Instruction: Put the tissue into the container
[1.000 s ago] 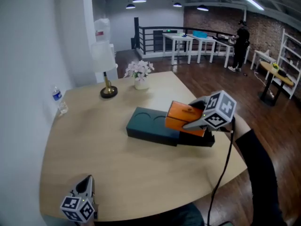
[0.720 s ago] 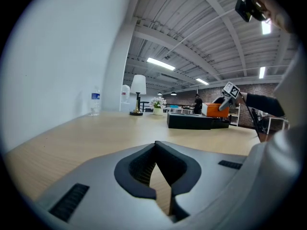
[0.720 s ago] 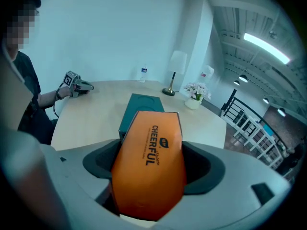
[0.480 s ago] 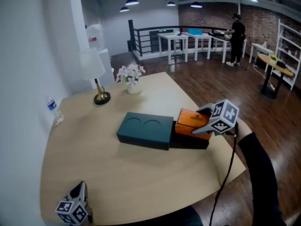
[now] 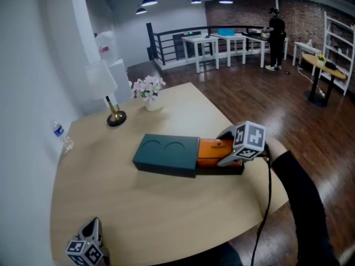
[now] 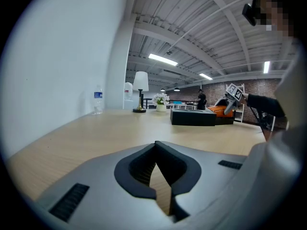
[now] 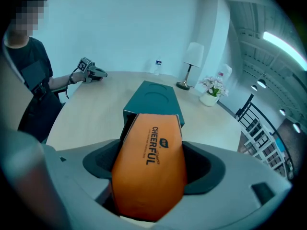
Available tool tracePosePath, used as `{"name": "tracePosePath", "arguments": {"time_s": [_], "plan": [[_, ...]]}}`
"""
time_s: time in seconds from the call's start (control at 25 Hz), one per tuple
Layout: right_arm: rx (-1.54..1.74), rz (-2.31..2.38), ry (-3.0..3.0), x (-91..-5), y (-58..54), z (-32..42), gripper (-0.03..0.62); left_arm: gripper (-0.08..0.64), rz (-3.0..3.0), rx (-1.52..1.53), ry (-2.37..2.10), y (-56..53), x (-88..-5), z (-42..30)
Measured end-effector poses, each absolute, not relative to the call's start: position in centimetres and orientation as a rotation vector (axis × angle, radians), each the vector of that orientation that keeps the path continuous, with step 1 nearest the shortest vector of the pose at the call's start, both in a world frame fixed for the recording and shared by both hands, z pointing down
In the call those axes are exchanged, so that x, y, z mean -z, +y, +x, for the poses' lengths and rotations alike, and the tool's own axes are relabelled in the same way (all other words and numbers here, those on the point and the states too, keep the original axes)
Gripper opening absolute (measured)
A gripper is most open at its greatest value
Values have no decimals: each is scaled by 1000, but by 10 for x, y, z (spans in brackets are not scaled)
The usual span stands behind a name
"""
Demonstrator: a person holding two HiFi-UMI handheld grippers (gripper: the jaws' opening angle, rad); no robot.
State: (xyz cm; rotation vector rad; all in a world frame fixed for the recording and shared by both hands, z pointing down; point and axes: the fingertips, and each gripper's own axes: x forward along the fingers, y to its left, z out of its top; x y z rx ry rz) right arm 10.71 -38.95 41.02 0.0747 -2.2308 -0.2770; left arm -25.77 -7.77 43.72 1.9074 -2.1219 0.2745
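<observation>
An orange tissue pack (image 5: 212, 146) lies low in the black pull-out tray (image 5: 222, 169) of a dark teal container (image 5: 166, 154) at mid-table. My right gripper (image 5: 223, 148) is shut on the pack's near end. In the right gripper view the pack (image 7: 151, 162) fills the space between the jaws, and its far end points into the container's (image 7: 154, 99) open mouth. My left gripper (image 5: 94, 226) rests near the table's front left edge, far from the container. Its jaws (image 6: 156, 176) are shut with nothing in them.
At the back left of the round wooden table (image 5: 138, 204) stand a table lamp (image 5: 108, 96), a pot of flowers (image 5: 147, 90) and a water bottle (image 5: 60, 134). The table's right edge runs just behind my right arm.
My right gripper has lowered the orange pack from above the tray down into it and levelled it, nearer the teal lid. The left gripper has stayed put.
</observation>
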Motion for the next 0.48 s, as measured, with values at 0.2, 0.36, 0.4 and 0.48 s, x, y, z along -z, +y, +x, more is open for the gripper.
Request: {"name": "tracePosePath", "arguments": {"time_s": [0.2, 0.36, 0.4, 0.48], "plan": [[273, 85, -2279, -406, -388, 106, 433, -3, 1907, -280, -2113, -78, -436, -257], [162, 87, -2337, -400, -383, 106, 443, -3, 1908, -290, -2111, -78, -436, -256], [114, 82, -2349, -400, -382, 106, 443, -3, 1908, -291, -2111, -78, -437, -256], [37, 67, -2369, -402, -382, 107, 442, -3, 1905, -283, -2115, -78, -437, -258]]}}
